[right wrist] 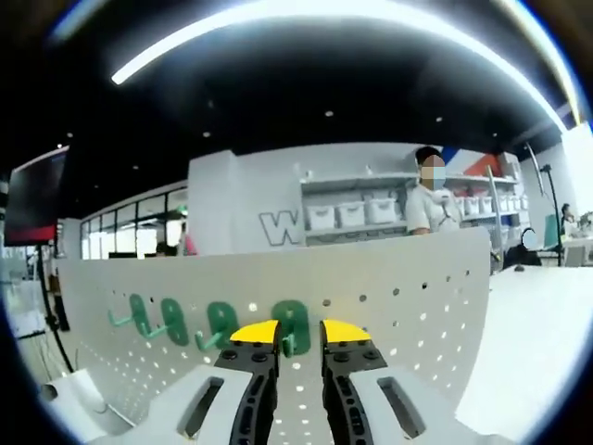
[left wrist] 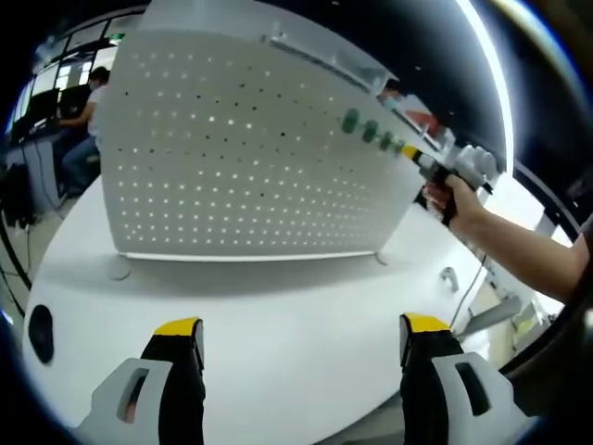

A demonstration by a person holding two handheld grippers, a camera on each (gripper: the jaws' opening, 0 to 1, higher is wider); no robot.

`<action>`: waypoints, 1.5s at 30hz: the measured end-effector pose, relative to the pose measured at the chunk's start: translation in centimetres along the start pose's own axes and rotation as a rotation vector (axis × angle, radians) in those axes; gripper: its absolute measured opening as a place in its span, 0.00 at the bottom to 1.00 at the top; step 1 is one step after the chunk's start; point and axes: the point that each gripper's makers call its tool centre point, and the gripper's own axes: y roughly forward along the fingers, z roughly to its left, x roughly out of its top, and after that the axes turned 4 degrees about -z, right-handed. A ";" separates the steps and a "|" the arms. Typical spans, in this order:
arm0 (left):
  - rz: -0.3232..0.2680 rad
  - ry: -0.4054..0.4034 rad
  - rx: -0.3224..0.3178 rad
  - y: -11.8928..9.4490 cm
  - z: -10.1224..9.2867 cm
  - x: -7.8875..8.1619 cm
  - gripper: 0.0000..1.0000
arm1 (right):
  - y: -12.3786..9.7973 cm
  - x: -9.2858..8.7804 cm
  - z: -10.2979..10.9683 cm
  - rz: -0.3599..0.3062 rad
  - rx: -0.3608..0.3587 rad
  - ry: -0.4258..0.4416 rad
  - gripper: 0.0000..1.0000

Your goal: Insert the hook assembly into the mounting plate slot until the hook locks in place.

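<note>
A white perforated mounting plate (left wrist: pixel 241 158) stands upright on the white table (left wrist: pixel 296 306). Several green hooks (left wrist: pixel 370 132) sit in a row near its upper right edge. My right gripper (left wrist: pixel 422 159), held by a hand (left wrist: pixel 459 199), is at the end of that row. In the right gripper view the right gripper (right wrist: pixel 299 332) has its yellow-tipped jaws close together around the rightmost green hook (right wrist: pixel 292 323), which sits against the plate (right wrist: pixel 408 297). Three more green hooks (right wrist: pixel 173 320) hang to its left. My left gripper (left wrist: pixel 301 326) hovers over the table in front of the plate, open and holding nothing.
A small metal piece (left wrist: pixel 448 276) lies on the table right of the plate. A black round spot (left wrist: pixel 41 332) sits near the table's left edge. A person (left wrist: pixel 85 111) sits at the back left. Another person (right wrist: pixel 431 199) stands behind the plate by shelves (right wrist: pixel 352 213) with white bins.
</note>
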 end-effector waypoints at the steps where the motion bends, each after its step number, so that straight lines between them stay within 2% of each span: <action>1: -0.001 0.001 0.000 0.0 0.0 0.0 0.89 | -0.1 0.2 -0.2 -0.001 -0.005 -0.003 0.19; 6: -0.012 0.005 -0.005 -0.2 -0.2 0.3 0.89 | -0.7 0.3 -0.3 0.007 -0.008 -0.016 0.22; 10: -0.017 0.007 -0.005 -0.4 -0.2 0.5 0.90 | -1.2 -0.1 -0.1 0.031 -0.001 -0.012 0.32; 15: -0.022 0.012 -0.006 -0.6 -0.3 0.6 0.90 | -2.4 -0.6 0.1 0.059 0.010 -0.038 0.36; 25: -0.027 0.021 -0.012 -1.0 -0.3 0.7 0.91 | -4.2 -1.6 -0.7 0.104 0.002 -0.067 0.50; 30: -0.030 0.023 -0.013 -1.2 -0.3 0.6 0.92 | -6.2 -2.6 -0.9 0.139 -0.004 -0.075 0.55; 36: -0.036 0.026 -0.013 -1.4 -0.4 0.7 0.93 | -8.6 -3.8 -0.9 0.181 -0.002 -0.089 0.64; 40: -0.036 0.028 -0.015 -1.4 -0.3 0.7 0.93 | -10.4 -4.1 -1.1 0.194 -0.030 -0.127 0.74; 45: -0.039 0.031 -0.017 -1.6 -0.4 0.7 0.94 | -12.5 -4.8 -1.2 0.227 -0.041 -0.128 0.78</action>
